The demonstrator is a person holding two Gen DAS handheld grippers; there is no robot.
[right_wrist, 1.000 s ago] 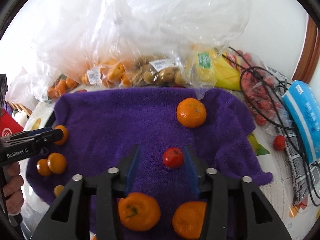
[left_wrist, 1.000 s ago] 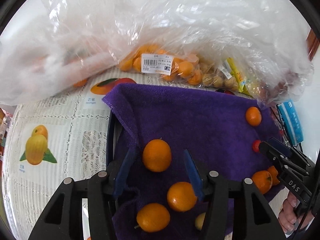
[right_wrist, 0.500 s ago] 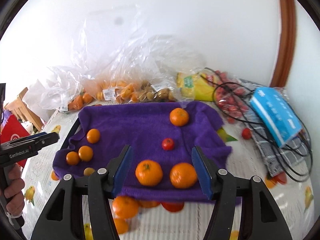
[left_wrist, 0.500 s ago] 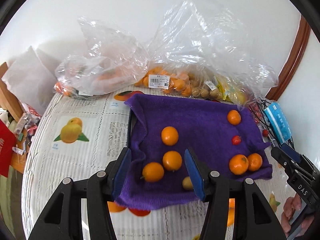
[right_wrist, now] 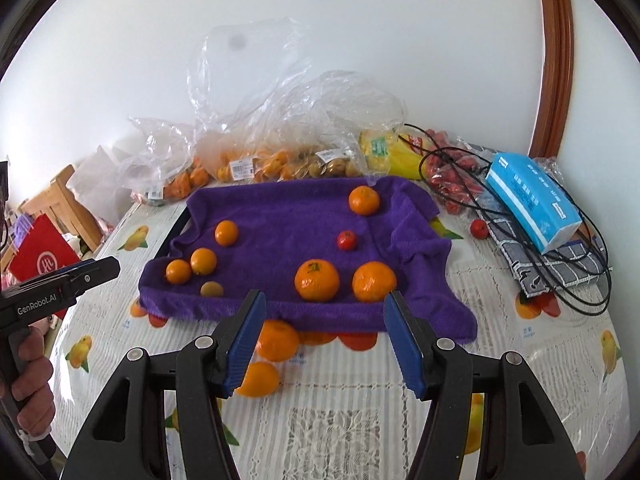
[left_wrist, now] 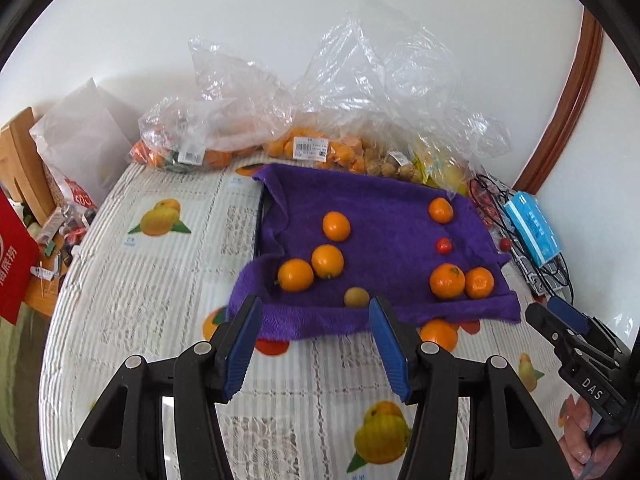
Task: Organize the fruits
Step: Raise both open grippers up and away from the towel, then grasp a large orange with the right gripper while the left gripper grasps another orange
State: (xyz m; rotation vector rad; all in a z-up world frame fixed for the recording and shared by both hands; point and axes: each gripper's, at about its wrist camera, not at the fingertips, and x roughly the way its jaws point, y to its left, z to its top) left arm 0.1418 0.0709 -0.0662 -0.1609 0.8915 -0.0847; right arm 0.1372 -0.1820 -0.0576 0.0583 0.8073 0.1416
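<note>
Lying flat — purple towel [right_wrist: 296, 216] crosswise

Bare tablecloth [right_wrist: 360, 420] near; plastic bags [right_wrist: 280, 128] behind purple towel [right_wrist: 280, 208].

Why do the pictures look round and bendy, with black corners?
Both wrist views come through a fisheye lens: the left wrist view curves the table and bows the wooden door frame; the right wrist view does the same, with black corners. The light is soft daylight, with faint shine on the plastic bags.
</note>
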